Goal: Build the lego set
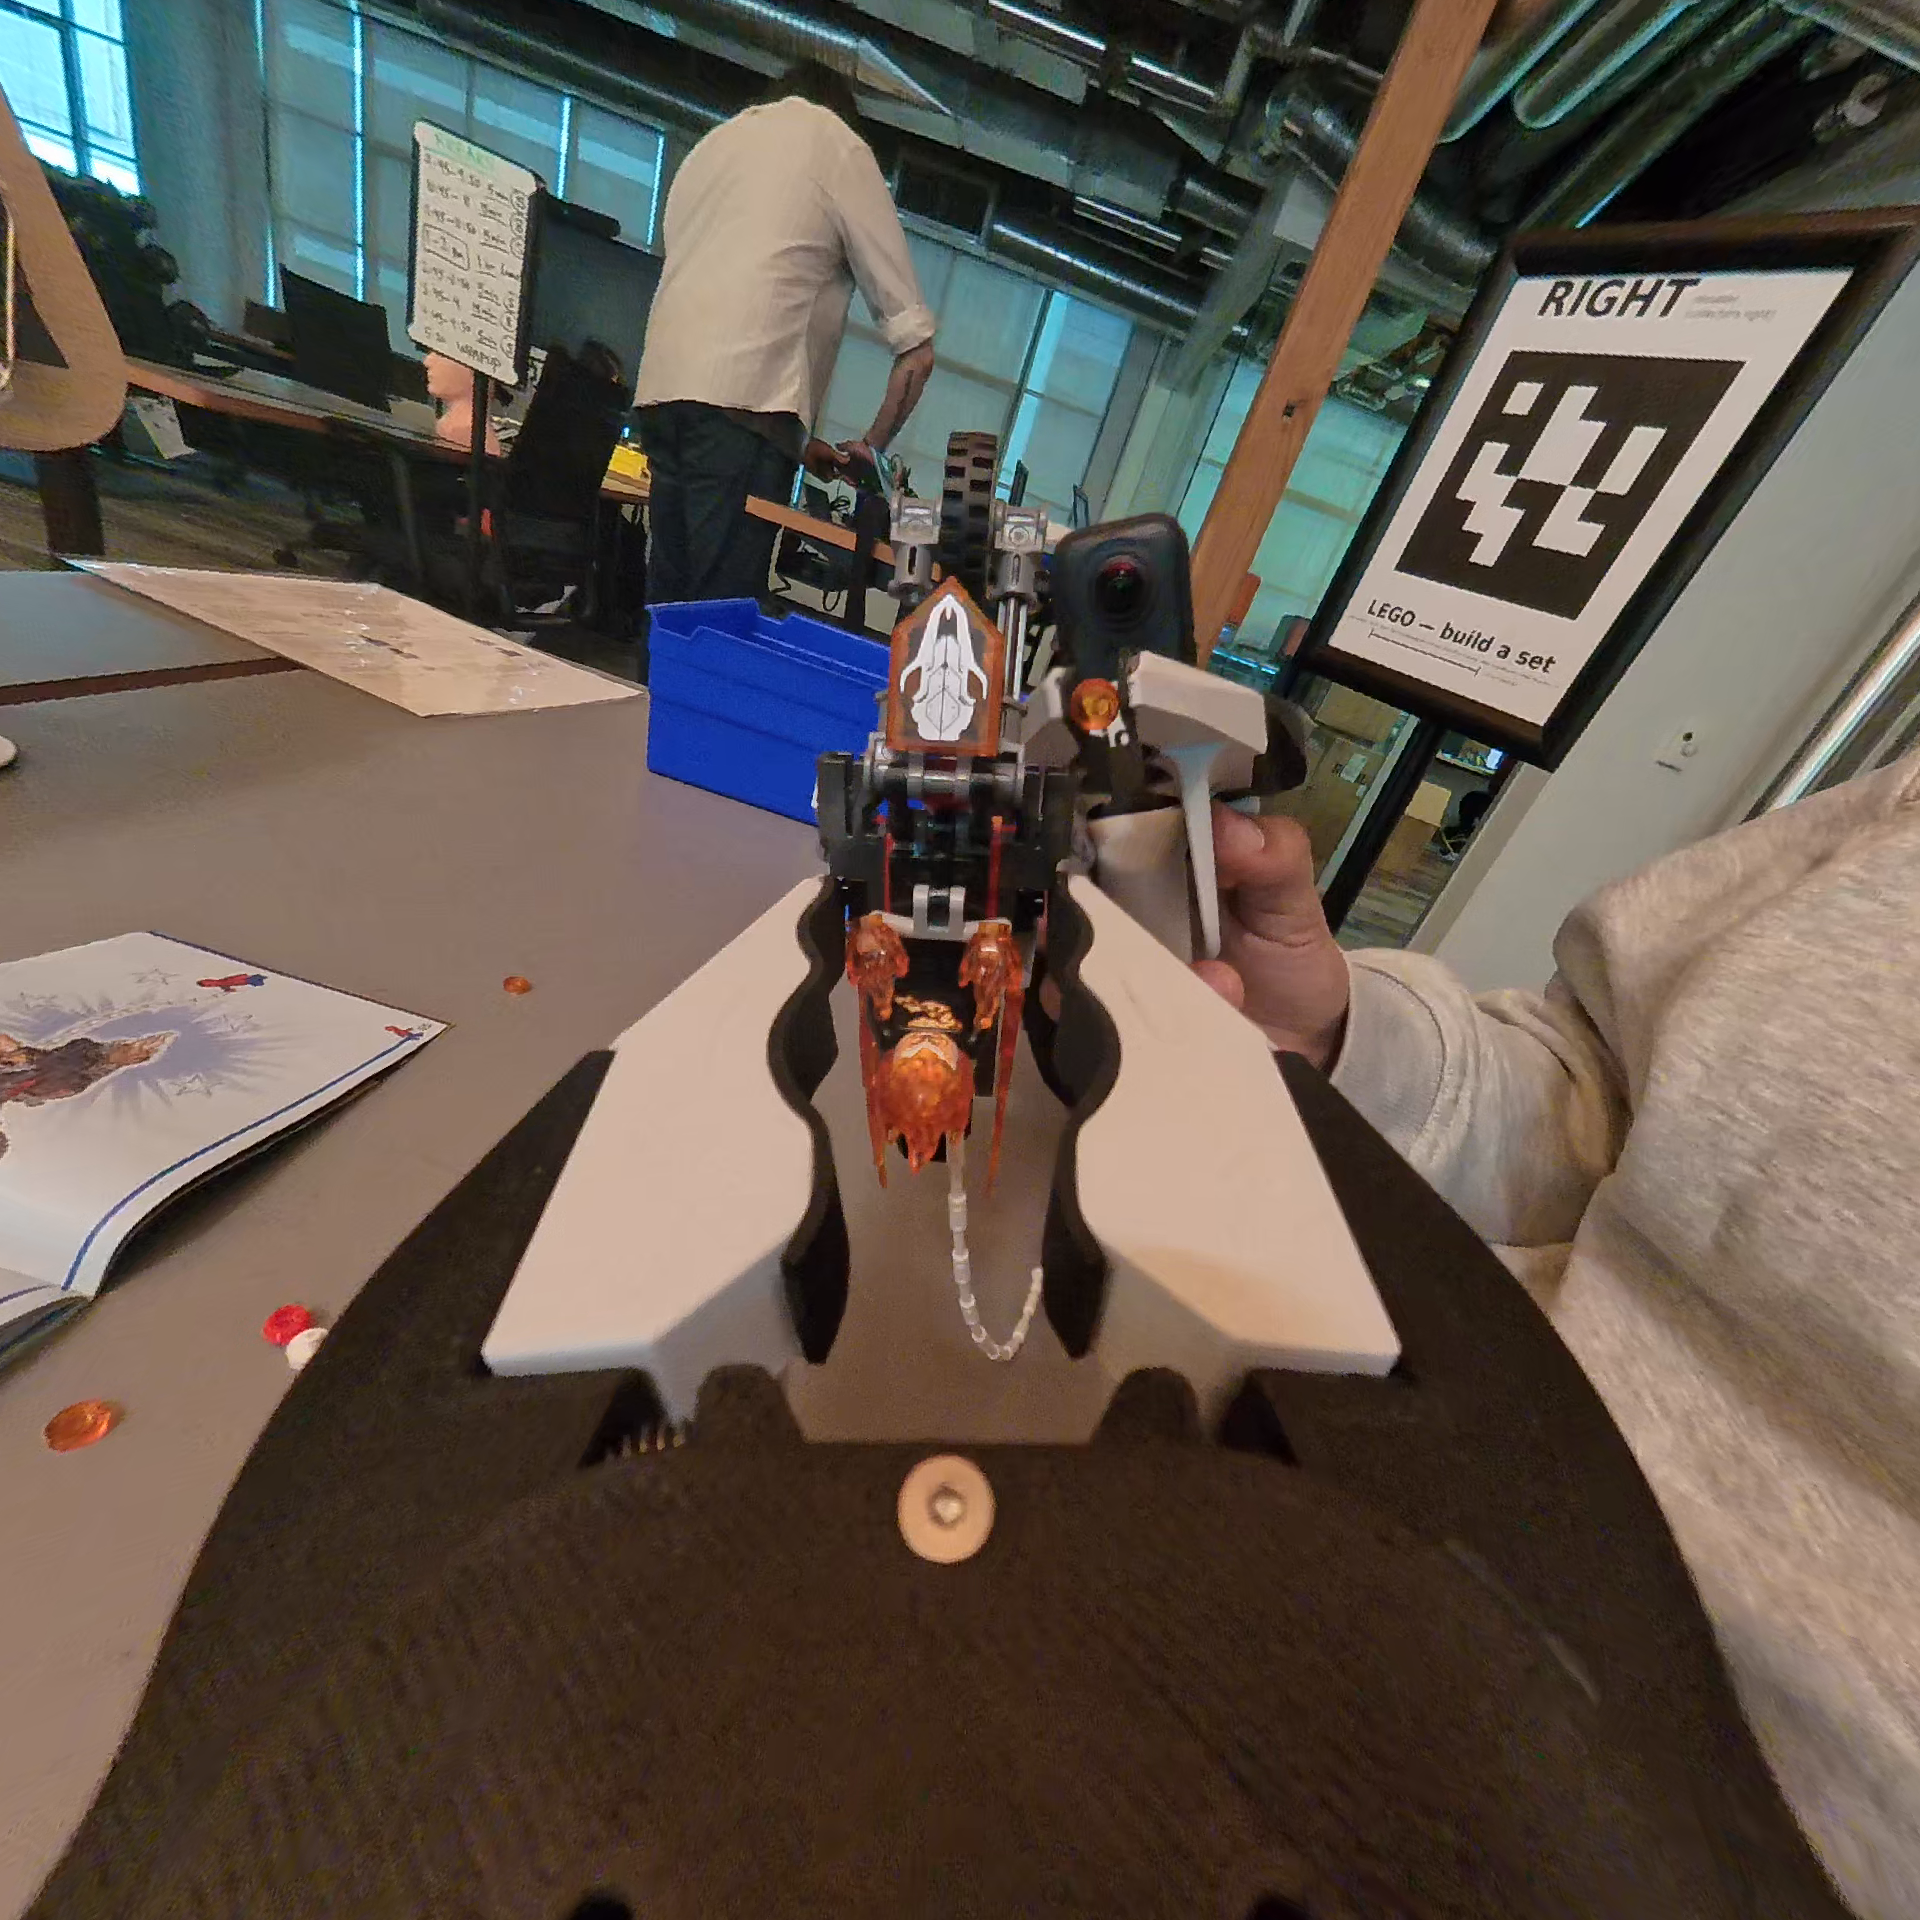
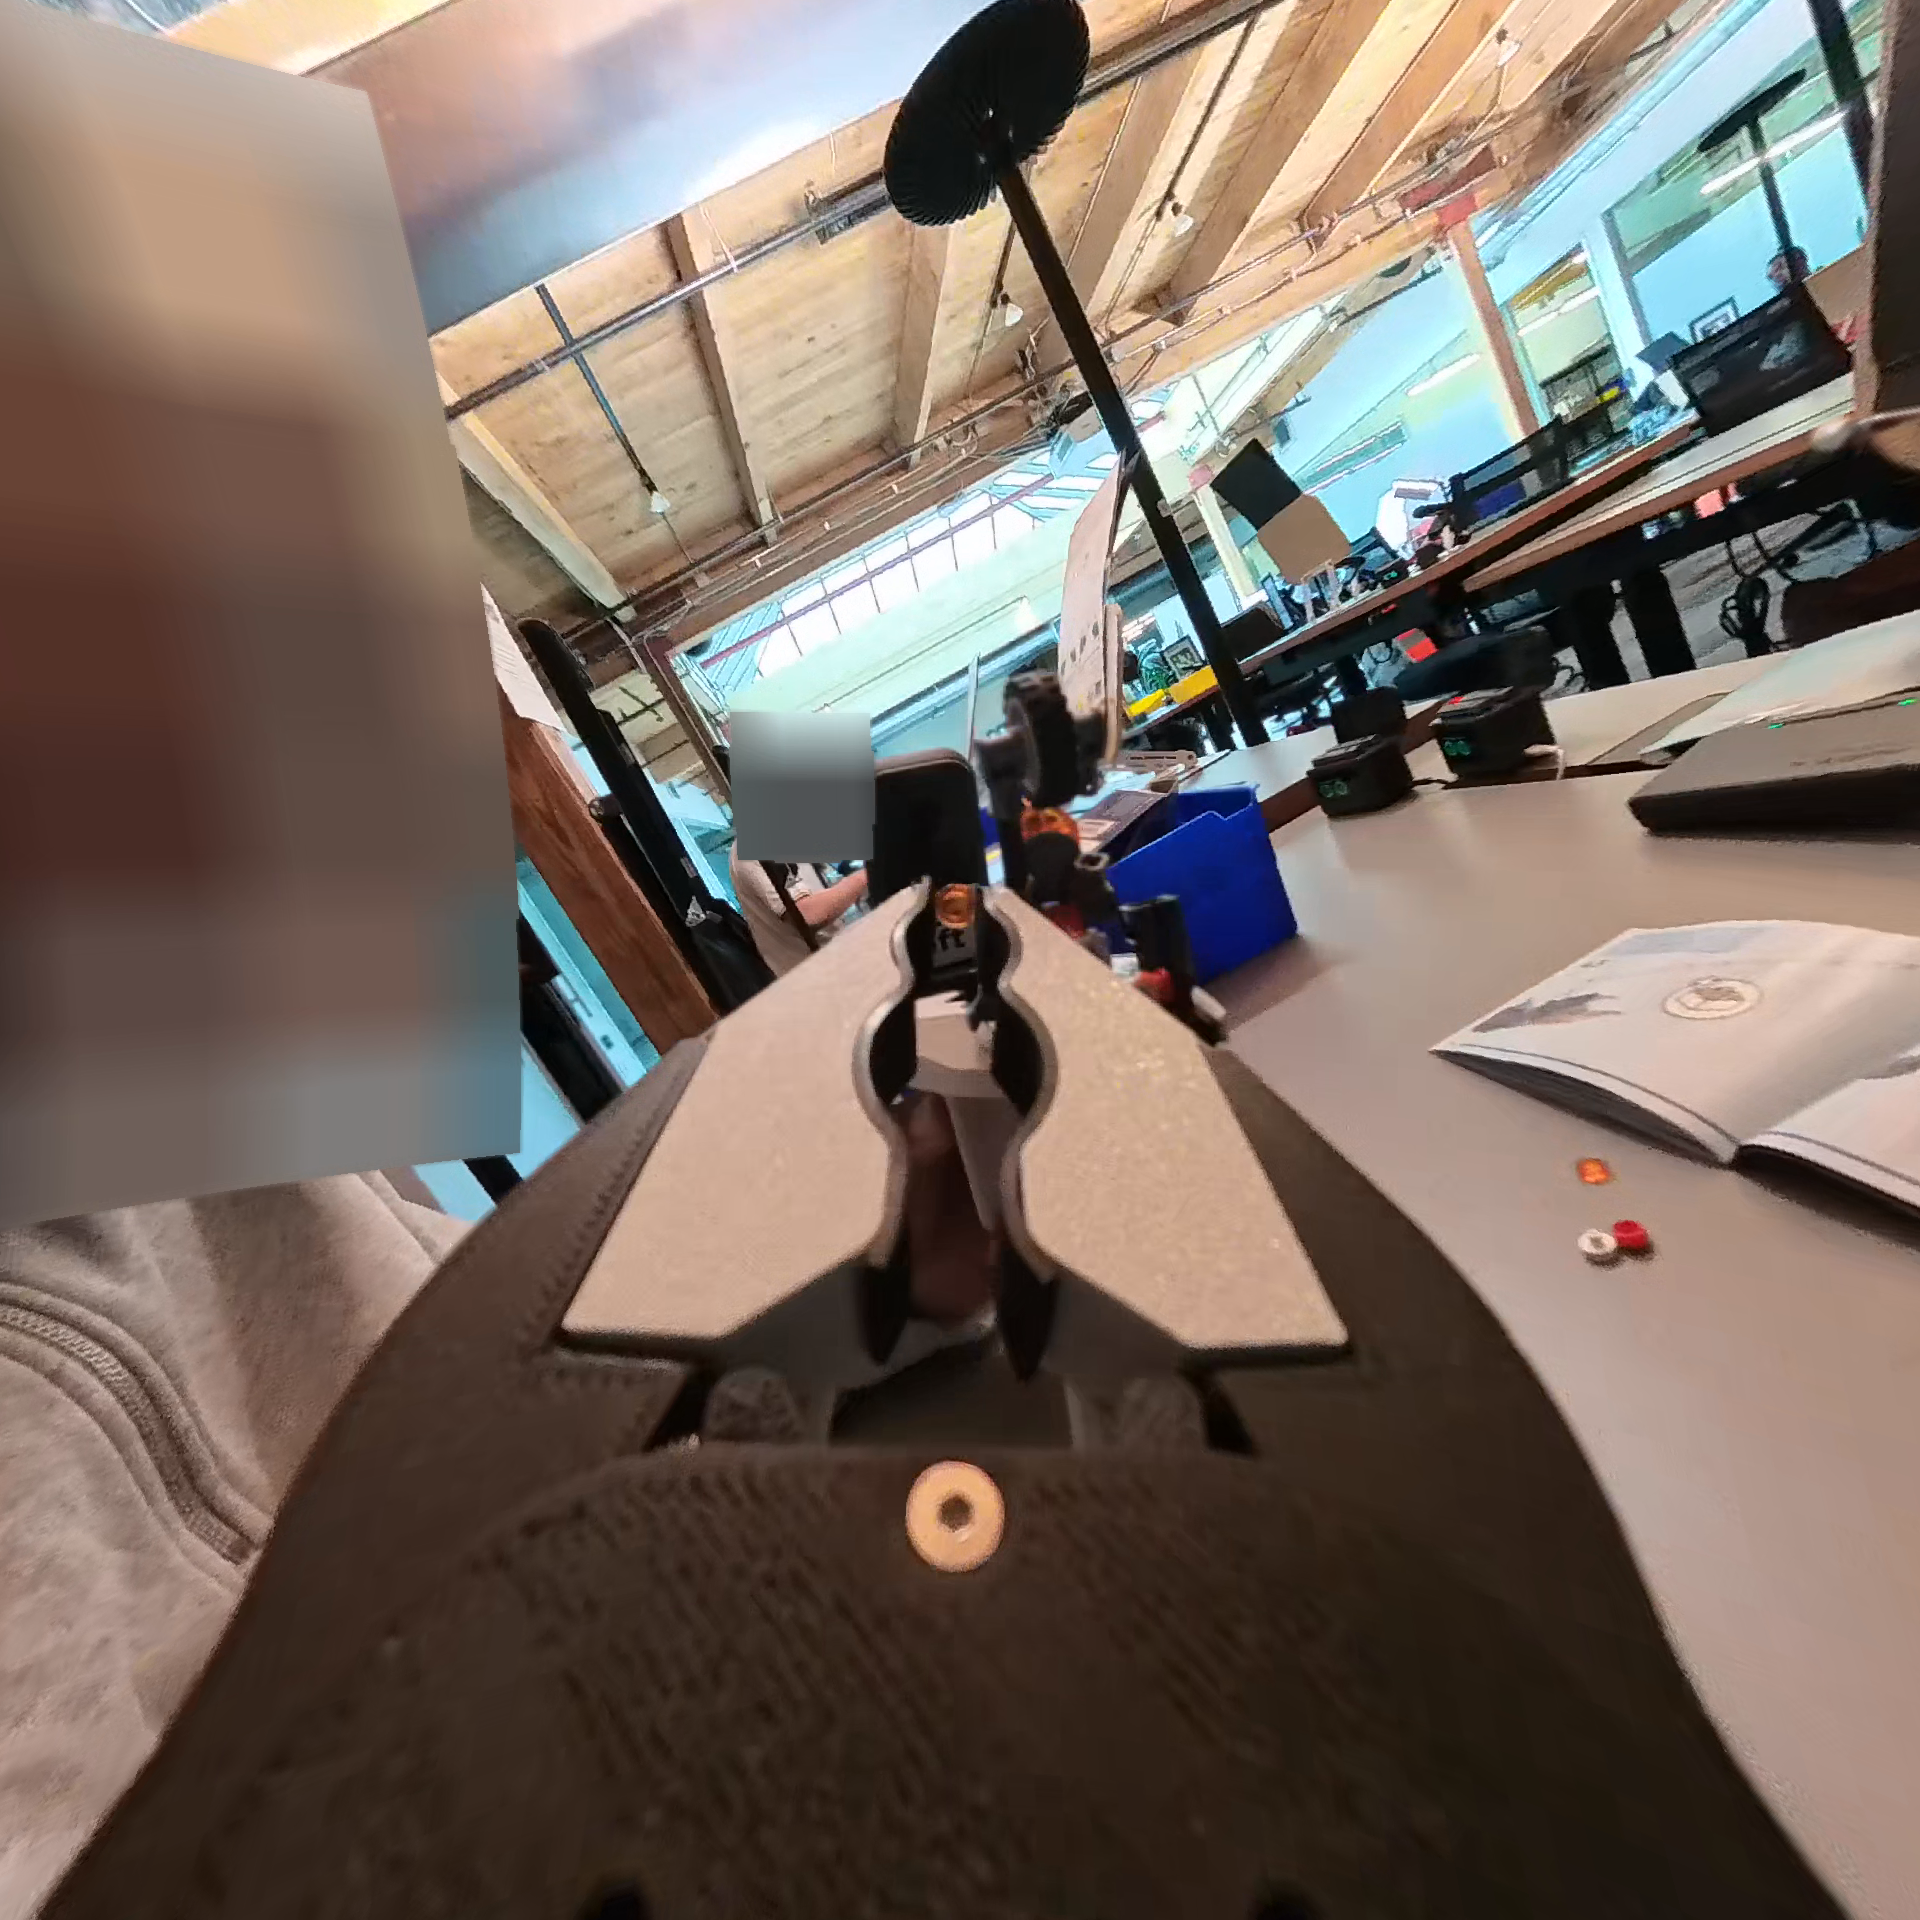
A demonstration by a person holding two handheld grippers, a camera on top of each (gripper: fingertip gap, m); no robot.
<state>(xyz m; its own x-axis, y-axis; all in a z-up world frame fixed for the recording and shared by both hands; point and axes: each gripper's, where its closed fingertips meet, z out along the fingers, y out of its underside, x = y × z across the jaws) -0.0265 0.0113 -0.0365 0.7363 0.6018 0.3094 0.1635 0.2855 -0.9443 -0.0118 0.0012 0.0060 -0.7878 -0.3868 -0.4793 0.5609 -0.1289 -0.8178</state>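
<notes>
My left gripper (image 1: 945,904) is shut on a black Lego motorcycle model (image 1: 940,800) with orange flame pieces, a white chain and a wheel on top, held above the grey table (image 1: 416,831). My right gripper (image 2: 954,899) is shut on a small orange round stud (image 2: 954,904). In the left wrist view the right gripper (image 1: 1096,717) holds that stud (image 1: 1094,704) just right of the model's upper part, not clearly touching it. The model also shows beyond the right fingertips in the right wrist view (image 2: 1044,790).
An open instruction booklet (image 1: 156,1091) (image 2: 1714,1049) lies on the table. Loose studs lie near it: orange (image 1: 81,1423), red (image 1: 286,1325) (image 2: 1631,1234), white (image 2: 1597,1244). A blue bin (image 1: 748,696) (image 2: 1205,883) stands behind. A laptop (image 2: 1787,769) sits far right. A person (image 1: 769,312) stands behind. The tips of one gripper are about 4 centimeters away from the tips of the other.
</notes>
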